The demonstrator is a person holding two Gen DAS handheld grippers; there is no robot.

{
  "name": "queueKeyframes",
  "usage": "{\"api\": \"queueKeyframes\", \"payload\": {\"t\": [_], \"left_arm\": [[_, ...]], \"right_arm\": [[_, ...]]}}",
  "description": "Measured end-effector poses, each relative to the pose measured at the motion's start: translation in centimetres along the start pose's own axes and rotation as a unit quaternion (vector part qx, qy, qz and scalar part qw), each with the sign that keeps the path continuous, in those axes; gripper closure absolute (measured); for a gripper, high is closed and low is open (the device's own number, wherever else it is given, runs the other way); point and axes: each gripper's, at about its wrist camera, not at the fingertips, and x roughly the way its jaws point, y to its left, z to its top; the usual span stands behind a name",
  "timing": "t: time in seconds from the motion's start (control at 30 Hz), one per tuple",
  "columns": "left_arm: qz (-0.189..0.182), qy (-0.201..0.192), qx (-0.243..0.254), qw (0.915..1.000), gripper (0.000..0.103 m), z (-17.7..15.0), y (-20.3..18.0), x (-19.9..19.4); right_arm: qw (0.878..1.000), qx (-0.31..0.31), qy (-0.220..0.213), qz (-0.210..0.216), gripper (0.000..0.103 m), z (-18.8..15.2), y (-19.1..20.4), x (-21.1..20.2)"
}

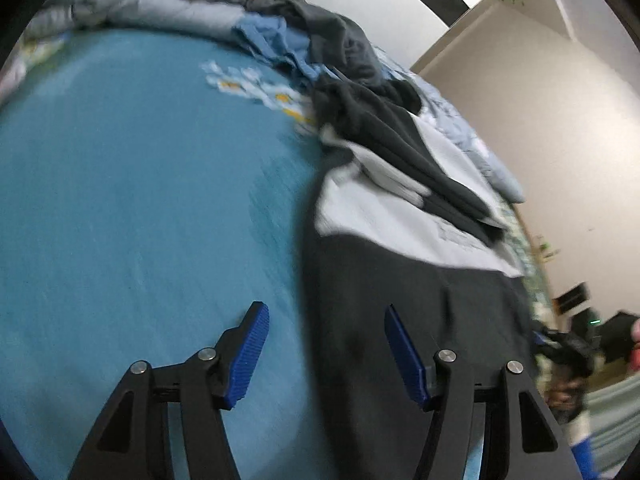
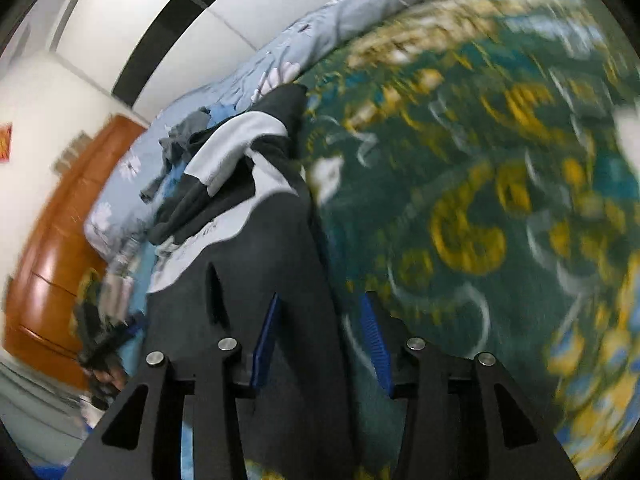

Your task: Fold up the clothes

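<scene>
Lower centre of both views: black-and-white garment (image 1: 400, 280) spread on bed (image 1: 140, 180), left claw (image 1: 326, 344) and right claw (image 2: 320, 340) both agape, nothing gripped. Edge grab probably needed next; fold stage can't be told.

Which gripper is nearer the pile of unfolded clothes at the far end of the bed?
Hard to call: both grippers, left and right, sit open at the dark garment's near hem, with the pile well beyond both.

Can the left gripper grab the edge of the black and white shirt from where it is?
Probably yes. The left gripper is open, and the black and white shirt has its dark edge right between its fingers, with nothing covering it.
</scene>
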Motion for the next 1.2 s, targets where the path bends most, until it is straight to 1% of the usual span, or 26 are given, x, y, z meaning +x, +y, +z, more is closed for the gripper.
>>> {"api": "queueKeyframes", "payload": {"t": [0.1,0.3,0.4,0.5,0.57,0.63,0.7,0.73,0.77,0.83,0.87,0.93,0.97,1.03,1.2], "left_arm": [[-0.019,0.011,-0.006,0.9997,0.038,-1.5,-0.7,-0.3],[-0.073,0.043,-0.025,0.9961,0.038,-3.9,-1.8,-0.7],[-0.101,0.046,-0.041,0.9930,0.038,-5.2,-1.6,-1.5],[-0.129,0.048,-0.065,0.9884,0.040,-5.8,-1.3,-1.8],[-0.135,0.055,-0.069,0.9870,0.040,-6.1,-1.8,-1.3],[-0.127,0.053,-0.063,0.9885,0.040,-6.1,-2.4,-1.3],[-0.129,0.049,-0.071,0.9880,0.042,-6.3,-2.3,-1.4],[-0.131,0.047,-0.080,0.9871,0.049,-6.4,-2.1,-1.5],[-0.129,0.047,-0.089,0.9865,0.053,-6.7,-1.7,-1.7],[-0.126,0.048,-0.101,0.9857,0.064,-7.1,-1.3,-1.8],[-0.120,0.049,-0.103,0.9863,0.067,-7.2,-1.4,-1.9],[-0.092,0.053,-0.098,0.9895,0.081,-7.3,-1.9,-2.0],[-0.080,0.054,-0.097,0.9906,0.085,-7.3,-2.1,-2.0],[-0.074,0.050,-0.100,0.9910,0.088,-7.4,-2.4,-2.4],[-0.082,0.037,-0.099,0.9910,0.090,-8.0,-2.3,-4.2]], "right_arm": [[0.999,0.017,-0.009,0.030,0.059,-1.1,-0.2,-0.2],[0.998,0.004,0.010,0.067,0.059,-3.1,1.1,0.3],[0.997,-0.004,0.016,0.077,0.059,-4.2,0.9,0.0],[0.996,0.009,0.006,0.090,0.059,-4.7,0.2,-0.5],[0.996,0.016,0.002,0.091,0.059,-4.6,0.2,-0.2],[0.996,0.019,0.001,0.089,0.059,-4.5,0.4,0.1],[0.996,0.016,0.005,0.086,0.063,-4.7,0.9,0.3],[0.996,0.016,0.009,0.084,0.073,-4.9,1.0,0.3],[0.996,0.016,0.013,0.082,0.082,-5.1,1.1,0.3],[0.997,0.026,0.013,0.076,0.085,-5.6,0.7,0.2],[0.997,0.032,0.012,0.073,0.086,-5.9,0.4,0.1],[0.996,0.048,0.010,0.074,0.086,-6.2,0.2,0.1],[0.996,0.052,0.009,0.072,0.088,-6.2,0.4,0.1],[0.996,0.047,0.008,0.074,0.090,-6.8,0.8,-0.6],[0.996,0.030,0.007,0.081,0.093,-8.4,2.0,-2.7]]}}
